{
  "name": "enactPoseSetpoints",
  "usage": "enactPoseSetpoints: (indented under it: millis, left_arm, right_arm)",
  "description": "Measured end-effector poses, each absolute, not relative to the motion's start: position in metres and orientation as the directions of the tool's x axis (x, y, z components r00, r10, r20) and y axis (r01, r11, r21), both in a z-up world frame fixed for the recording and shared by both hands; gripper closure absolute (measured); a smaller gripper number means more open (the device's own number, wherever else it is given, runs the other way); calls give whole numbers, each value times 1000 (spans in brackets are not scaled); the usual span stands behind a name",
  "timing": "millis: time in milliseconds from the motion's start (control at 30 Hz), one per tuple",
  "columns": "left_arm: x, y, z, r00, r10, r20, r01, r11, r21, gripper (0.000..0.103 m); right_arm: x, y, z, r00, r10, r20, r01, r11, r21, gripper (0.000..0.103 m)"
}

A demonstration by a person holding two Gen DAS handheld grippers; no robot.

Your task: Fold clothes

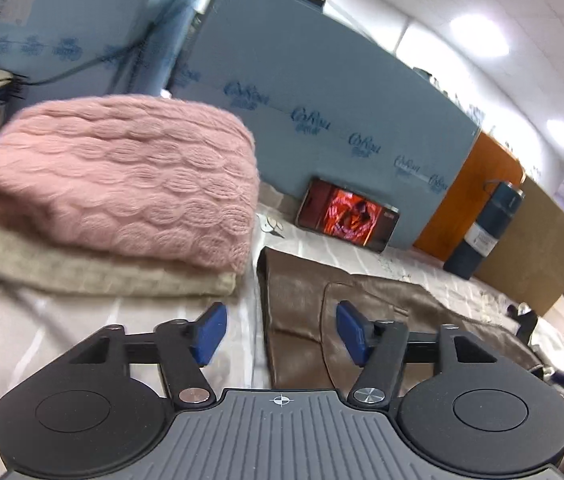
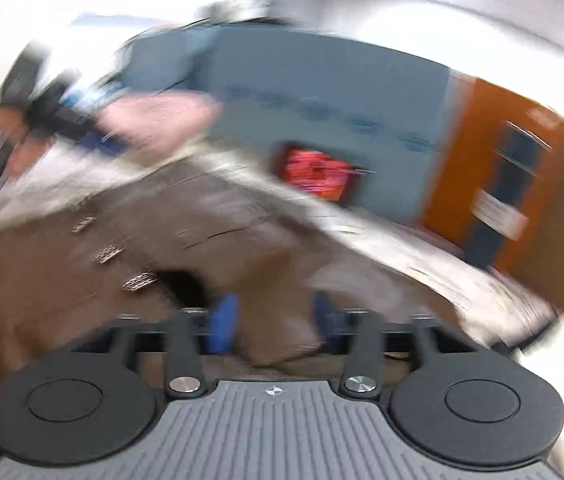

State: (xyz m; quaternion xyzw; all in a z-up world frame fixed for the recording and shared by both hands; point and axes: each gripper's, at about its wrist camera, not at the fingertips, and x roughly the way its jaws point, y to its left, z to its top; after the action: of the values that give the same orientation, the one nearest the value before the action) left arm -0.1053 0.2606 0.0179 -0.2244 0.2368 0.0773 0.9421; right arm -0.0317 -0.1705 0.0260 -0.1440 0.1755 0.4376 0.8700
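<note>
Brown garment [image 1: 361,320] lies flat mid-tabletop beside the folded pink sweater [image 1: 122,176]; left gripper [image 1: 278,334] and right gripper [image 2: 274,324] spread, empty. Next: regrasp an edge.

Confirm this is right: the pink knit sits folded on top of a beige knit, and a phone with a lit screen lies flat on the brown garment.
One thing is wrong. The phone is not on the brown garment; it leans against the blue board behind it. The left wrist view shows this. The pink knit does sit folded on the beige knit.
</note>
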Motion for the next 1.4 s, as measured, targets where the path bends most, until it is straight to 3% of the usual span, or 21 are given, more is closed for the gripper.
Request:
enactPoseSetpoints:
  millis: [200, 467, 567, 633, 700, 733, 833, 933, 1000, 1133, 1267, 1300, 1400]
  left_arm:
    - [-53, 266, 1, 833, -38, -551, -219, 893, -393, 40]
    - [-24, 256, -13, 837, -103, -538, -149, 902, -405, 20]
    - [-21, 251, -15, 841, -117, -528, -129, 904, -407, 21]
    - [-21, 248, -17, 847, -108, -521, -122, 914, -387, 23]
    - [-22, 246, -17, 846, -63, -530, -146, 927, -344, 40]
    - [-22, 245, -17, 843, -33, -537, -166, 933, -318, 57]
    - [-25, 252, -18, 845, 2, -534, -205, 924, -322, 87]
    - [-32, 255, -15, 869, 1, -495, -196, 919, -341, 100]
    - [-39, 253, -9, 890, 12, -456, -186, 923, -338, 101]
    - [-50, 254, 0, 917, 27, -398, -172, 927, -334, 101]
    - [-47, 255, -3, 903, 22, -430, -180, 927, -329, 101]
    - [-47, 256, -4, 898, 21, -439, -184, 925, -332, 101]
    - [-46, 258, -5, 894, 11, -449, -189, 916, -354, 100]
  right_arm:
    - [25, -220, 23, 664, 625, -410, -588, 776, 230, 44]
    - [70, -224, -1, 649, 586, -485, -470, 811, 350, 45]
    - [76, -217, -5, 630, 600, -493, -472, 800, 370, 53]
    - [78, -209, -8, 622, 601, -502, -475, 799, 369, 68]
    - [78, -204, -8, 621, 597, -507, -482, 802, 353, 83]
    - [77, -201, -9, 623, 594, -509, -485, 804, 344, 92]
    - [72, -187, -4, 654, 559, -509, -494, 826, 273, 100]
    - [62, -171, 3, 692, 546, -472, -535, 827, 173, 102]
    - [55, -160, 11, 723, 542, -428, -562, 822, 92, 102]
    - [59, -148, 23, 746, 538, -392, -580, 815, 16, 103]
    - [70, -159, 21, 708, 549, -443, -567, 817, 106, 100]
    - [72, -166, 19, 697, 552, -457, -554, 820, 146, 95]
    - [72, -192, 12, 707, 536, -461, -500, 840, 210, 56]
